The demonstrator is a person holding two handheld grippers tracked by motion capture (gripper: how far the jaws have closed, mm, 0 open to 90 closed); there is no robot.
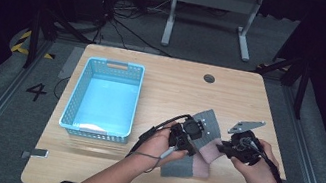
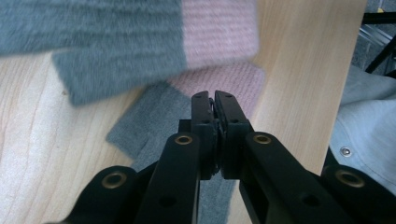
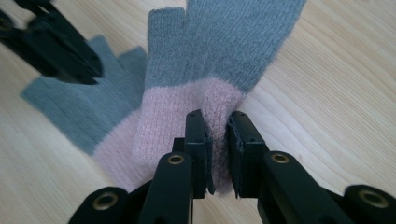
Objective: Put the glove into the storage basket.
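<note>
Two grey fingerless gloves with pink cuffs lie overlapped on the wooden table (image 1: 177,84) near its front right. In the right gripper view, my right gripper (image 3: 217,116) is shut on the pink cuff of the upper glove (image 3: 219,46), with the fabric bunched between its jaws. The lower glove (image 3: 84,112) spreads out to the left beneath it. My left gripper (image 2: 214,98) hovers over the lower glove (image 2: 154,116), jaws pressed together with no fabric showing between them. From above, the left gripper (image 1: 195,149) and right gripper (image 1: 220,146) face each other across the gloves (image 1: 208,125).
A light blue plastic basket (image 1: 75,101) stands on the left half of the table. A round cable hole (image 1: 209,78) sits near the far edge. The table's front edge is close behind the gloves, with the person's grey clothing (image 2: 364,126) beyond it.
</note>
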